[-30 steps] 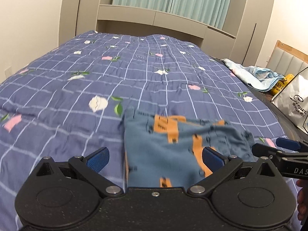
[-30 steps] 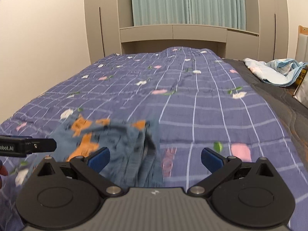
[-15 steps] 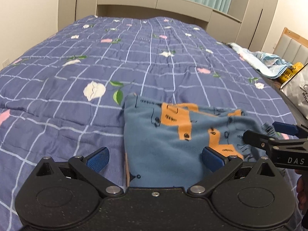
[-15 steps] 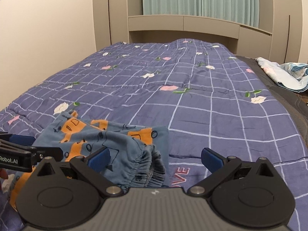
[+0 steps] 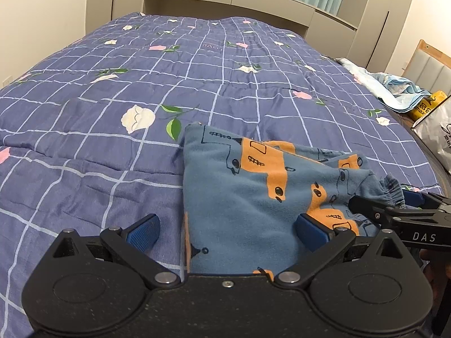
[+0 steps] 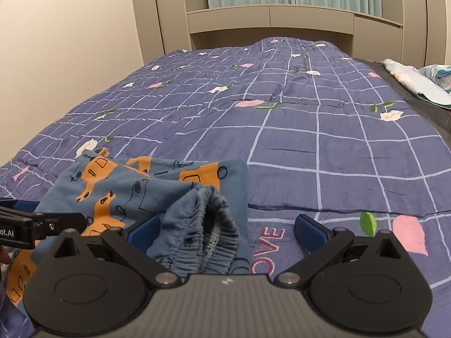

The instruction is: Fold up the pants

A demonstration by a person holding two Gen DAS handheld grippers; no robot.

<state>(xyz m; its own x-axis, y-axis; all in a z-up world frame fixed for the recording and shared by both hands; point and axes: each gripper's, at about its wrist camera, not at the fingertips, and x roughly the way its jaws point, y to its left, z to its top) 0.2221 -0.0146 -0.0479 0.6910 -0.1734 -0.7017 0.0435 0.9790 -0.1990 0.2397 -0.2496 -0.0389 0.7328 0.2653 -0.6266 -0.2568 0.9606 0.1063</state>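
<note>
On the bed [image 5: 112, 90], left wrist view: pants [image 5: 248, 197] lie folded between released left tongs [image 5: 225, 228]. Right wrist view: right tongs [image 6: 225, 228], released, straddle the bunched waistband [image 6: 208, 231]. Next move: probably gripping it.

The pants [image 5: 239, 197] are soft, matt brushed cloth, blue with orange prints, and their gathered elastic waistband [image 6: 208, 233] shows stitched, puckered fabric. The bedspread [image 5: 141, 70] under them is thin matt woven cloth, quilted and lightly creased, with printed flowers and pale grid lines. The left tool [image 5: 225, 229] has a matt black, finely grained plastic body, shiny round metal rivets, and blue textured pads [image 5: 141, 229]. The right tool [image 6: 225, 229] has a grey ribbed plastic housing with black matt arms. The headboard unit [image 6: 267, 19] looks like smooth, matt beige laminate. A bag [image 5: 437, 135] beside the bed looks slightly glossy.
</note>
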